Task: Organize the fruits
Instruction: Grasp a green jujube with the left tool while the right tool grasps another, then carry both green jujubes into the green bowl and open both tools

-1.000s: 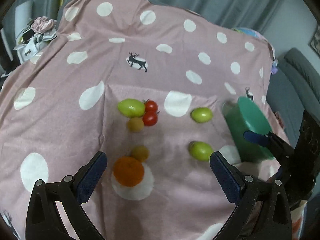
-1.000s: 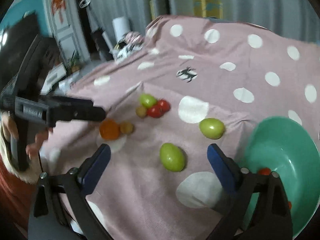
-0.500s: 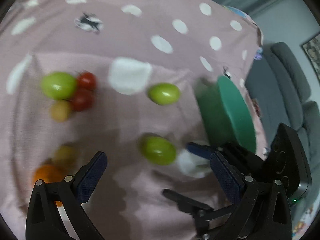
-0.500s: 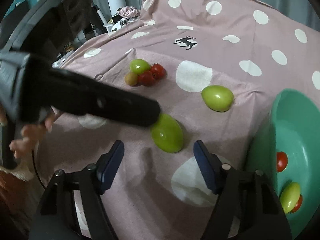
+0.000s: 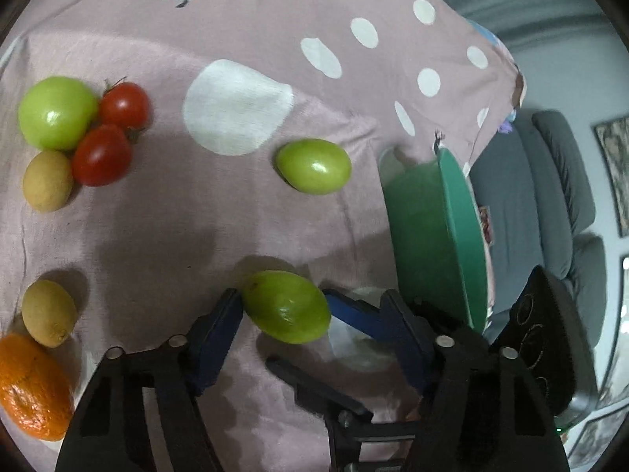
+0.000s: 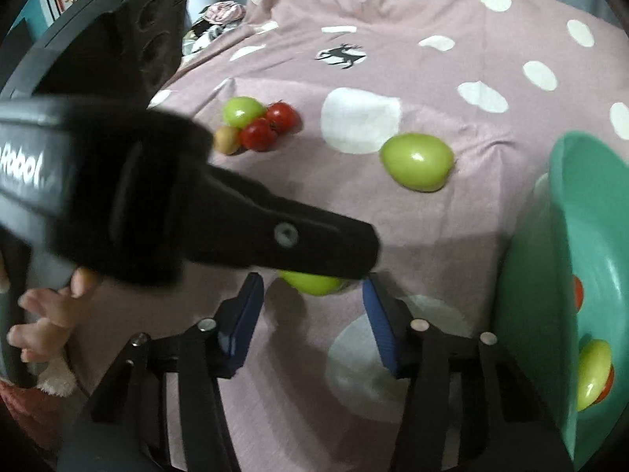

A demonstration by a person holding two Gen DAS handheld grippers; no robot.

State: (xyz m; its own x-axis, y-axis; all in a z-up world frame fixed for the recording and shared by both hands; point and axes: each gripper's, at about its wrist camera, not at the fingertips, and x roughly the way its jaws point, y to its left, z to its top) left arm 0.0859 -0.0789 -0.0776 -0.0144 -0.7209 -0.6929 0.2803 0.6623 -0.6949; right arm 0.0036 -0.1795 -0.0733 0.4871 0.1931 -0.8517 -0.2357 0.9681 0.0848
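Note:
A green fruit [image 5: 286, 306] lies on the pink dotted cloth between the fingers of my left gripper [image 5: 310, 316], whose jaws stand close around it, the left pad against it. In the right wrist view the same fruit [image 6: 312, 282] shows under the left gripper's black body, just ahead of my open right gripper [image 6: 310, 314]. A second green fruit [image 5: 313, 165] lies farther off. The green bowl [image 5: 428, 232] stands at right and holds red and green fruits [image 6: 593, 373].
At left lie a green fruit [image 5: 57, 112], two red tomatoes [image 5: 102, 155], two brownish fruits [image 5: 47, 181] and an orange [image 5: 33, 387]. A grey sofa [image 5: 550, 181] stands beyond the table's right edge. The left gripper's body [image 6: 118, 192] crosses the right wrist view.
My left gripper has moved right and down to the near green fruit and narrowed around it. My right gripper has moved in toward the same fruit.

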